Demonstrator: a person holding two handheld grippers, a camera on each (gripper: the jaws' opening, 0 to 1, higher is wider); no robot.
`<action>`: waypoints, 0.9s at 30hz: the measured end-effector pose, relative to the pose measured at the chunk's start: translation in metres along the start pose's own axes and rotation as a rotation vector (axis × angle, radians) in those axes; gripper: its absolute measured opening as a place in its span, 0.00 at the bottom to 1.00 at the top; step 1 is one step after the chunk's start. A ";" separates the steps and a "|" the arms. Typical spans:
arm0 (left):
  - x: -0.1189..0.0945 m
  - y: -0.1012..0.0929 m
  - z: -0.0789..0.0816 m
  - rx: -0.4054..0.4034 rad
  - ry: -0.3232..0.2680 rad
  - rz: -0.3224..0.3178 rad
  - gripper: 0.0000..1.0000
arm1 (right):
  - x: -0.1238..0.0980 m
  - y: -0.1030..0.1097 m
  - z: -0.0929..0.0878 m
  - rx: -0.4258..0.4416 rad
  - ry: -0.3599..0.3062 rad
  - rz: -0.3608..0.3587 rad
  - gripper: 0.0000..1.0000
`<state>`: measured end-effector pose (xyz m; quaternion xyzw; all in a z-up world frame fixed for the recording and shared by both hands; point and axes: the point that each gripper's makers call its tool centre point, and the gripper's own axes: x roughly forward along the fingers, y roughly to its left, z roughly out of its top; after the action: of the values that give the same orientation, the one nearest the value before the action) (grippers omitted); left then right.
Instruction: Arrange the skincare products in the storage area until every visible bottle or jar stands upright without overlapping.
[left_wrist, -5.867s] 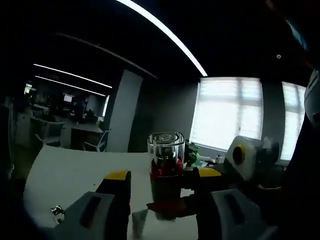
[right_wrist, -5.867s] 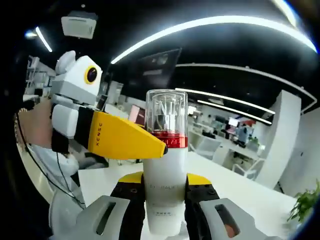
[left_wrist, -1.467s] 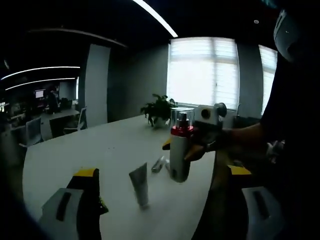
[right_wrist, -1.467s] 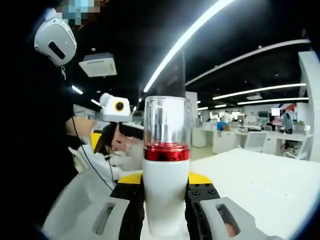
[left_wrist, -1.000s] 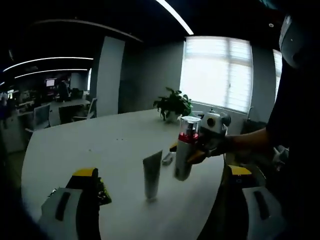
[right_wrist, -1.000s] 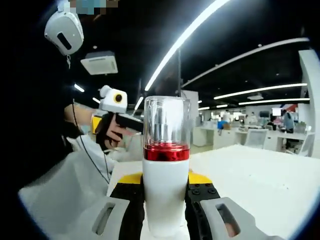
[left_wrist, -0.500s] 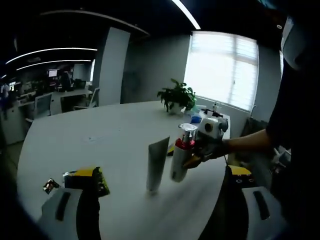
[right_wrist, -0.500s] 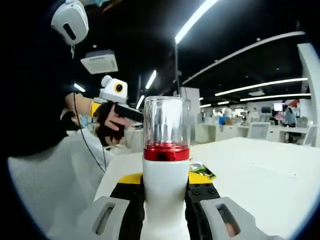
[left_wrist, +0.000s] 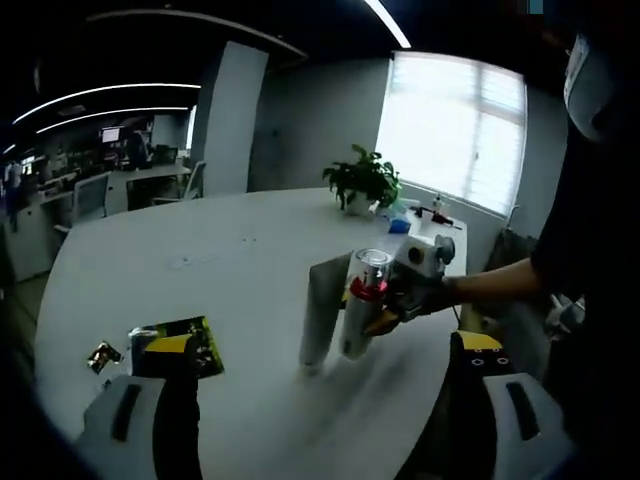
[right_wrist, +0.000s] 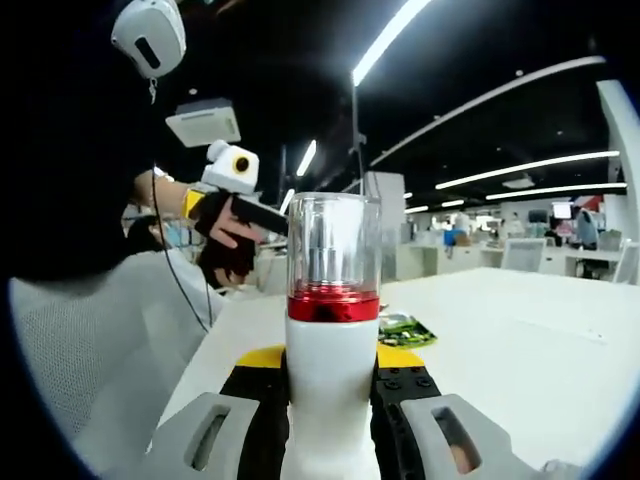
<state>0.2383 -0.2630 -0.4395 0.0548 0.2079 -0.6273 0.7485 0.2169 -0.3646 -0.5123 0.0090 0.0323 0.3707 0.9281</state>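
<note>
between my right tongs (right_wrist: 330, 400), the pump bottle (right_wrist: 331, 340) sits pinched at its white body, upright, with a glossy red collar and a clear hard cap on top. in the left gripper view the same bottle (left_wrist: 361, 305) hangs low over the near right part of the white bench (left_wrist: 200, 270), just beside a grey tube (left_wrist: 322, 310) that stands on its cap end. my left tongs (left_wrist: 330, 385) are spread wide with nothing in them. near its left jaw lie a flat dark sachet (left_wrist: 195, 340) and a small foil packet (left_wrist: 102, 355).

my worry is the tube: narrow-footed and soft-walled, i judge it would tip if the bottle brushes it on the way down. the bottle's smooth, rounded plastic could also slip in the pinch or wobble if i let go before its base is flat.
</note>
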 end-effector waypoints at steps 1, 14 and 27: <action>0.001 -0.001 -0.001 0.001 0.006 -0.003 0.98 | 0.000 -0.001 -0.001 -0.003 0.001 -0.001 0.22; 0.010 -0.004 -0.007 0.009 0.037 -0.008 0.97 | 0.000 0.000 -0.013 -0.020 0.021 0.020 0.23; 0.013 -0.009 -0.008 0.013 0.046 -0.022 0.96 | -0.002 0.006 -0.022 0.072 0.093 0.035 0.32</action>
<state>0.2295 -0.2737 -0.4505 0.0716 0.2216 -0.6354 0.7363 0.2100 -0.3621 -0.5341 0.0256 0.0883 0.3854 0.9182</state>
